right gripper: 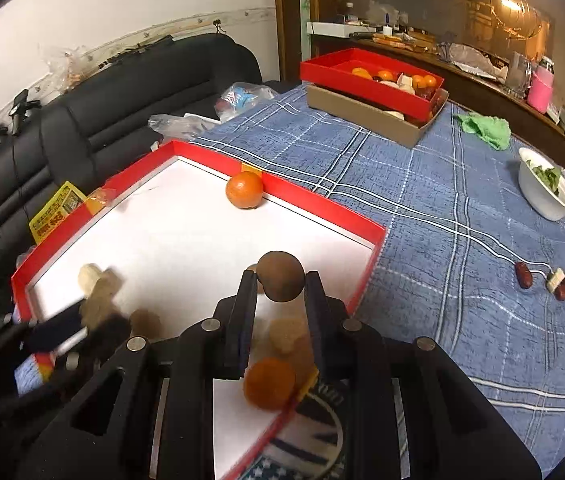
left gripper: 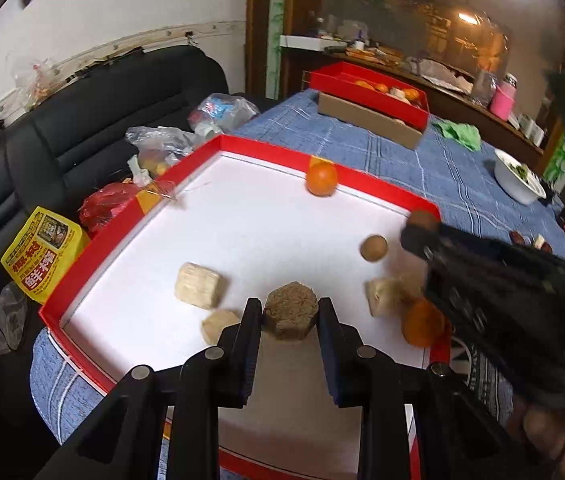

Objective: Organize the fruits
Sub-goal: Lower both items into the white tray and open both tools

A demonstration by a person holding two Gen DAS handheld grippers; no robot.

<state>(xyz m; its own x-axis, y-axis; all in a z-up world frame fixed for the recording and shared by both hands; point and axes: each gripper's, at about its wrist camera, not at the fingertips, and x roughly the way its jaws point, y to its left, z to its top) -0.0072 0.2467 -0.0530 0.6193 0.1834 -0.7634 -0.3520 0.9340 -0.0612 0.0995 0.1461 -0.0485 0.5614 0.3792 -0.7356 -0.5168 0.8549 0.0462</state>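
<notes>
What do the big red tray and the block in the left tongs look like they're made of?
Red tray: seemingly cardboard, matte red walls with thin folded edges, smooth white floor. Brown block in the left tongs: coarse, grainy, fibrous-looking surface, possibly a pressed cake; material uncertain.

The left gripper (left gripper: pixel 290 316) clamps a brown hexagonal cake (left gripper: pixel 291 315) over the red-rimmed white tray (left gripper: pixel 130 220), with a pale block (left gripper: pixel 198 285) ahead-left, a tangerine (left gripper: pixel 322 179) far ahead, and the right gripper (left gripper: pixel 418 228) to its right.

Brown round fruit (right gripper: pixel 281 277) pinched in right claw (right gripper: pixel 278 280), orange (right gripper: pixel 244 189) against red tray's (right gripper: pixel 322 202) far wall
</notes>
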